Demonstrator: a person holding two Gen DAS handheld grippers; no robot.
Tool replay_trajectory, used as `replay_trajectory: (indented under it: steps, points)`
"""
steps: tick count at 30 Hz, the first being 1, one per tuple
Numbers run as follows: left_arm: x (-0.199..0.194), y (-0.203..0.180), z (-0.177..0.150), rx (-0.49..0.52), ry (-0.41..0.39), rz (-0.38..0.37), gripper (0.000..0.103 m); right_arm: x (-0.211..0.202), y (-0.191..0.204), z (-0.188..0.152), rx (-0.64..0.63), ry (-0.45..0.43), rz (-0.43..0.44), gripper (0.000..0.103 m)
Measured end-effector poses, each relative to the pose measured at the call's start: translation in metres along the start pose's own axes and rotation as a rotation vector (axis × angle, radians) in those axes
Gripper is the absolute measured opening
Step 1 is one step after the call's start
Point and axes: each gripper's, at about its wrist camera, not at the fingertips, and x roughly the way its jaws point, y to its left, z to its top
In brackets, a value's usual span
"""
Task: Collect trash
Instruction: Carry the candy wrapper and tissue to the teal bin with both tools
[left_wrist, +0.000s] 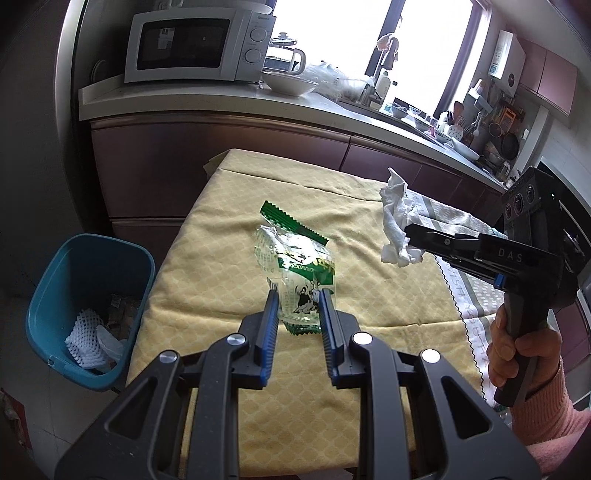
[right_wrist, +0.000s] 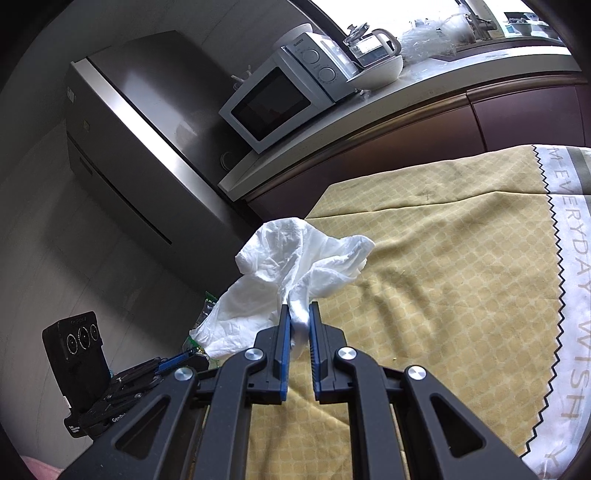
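Observation:
A clear plastic wrapper with green print lies on the yellow tablecloth. My left gripper straddles its near end with the jaws a little apart; whether they pinch it is unclear. My right gripper is shut on a crumpled white tissue and holds it above the cloth. From the left wrist view the right gripper hangs at the right with the tissue at its tip. A blue trash bin stands on the floor left of the table, with white foam netting and scraps inside.
A counter with a microwave, bowl and kettle runs behind the table. A steel fridge stands at the left. A grey-white printed cloth covers the table's right side.

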Motion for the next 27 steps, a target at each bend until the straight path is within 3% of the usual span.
replay_trajectory:
  steps: [27]
  points:
    - [-0.027, 0.028, -0.007, -0.040, -0.042, 0.042, 0.022, 0.023, 0.045, -0.016, -0.078, 0.057, 0.043, 0.008]
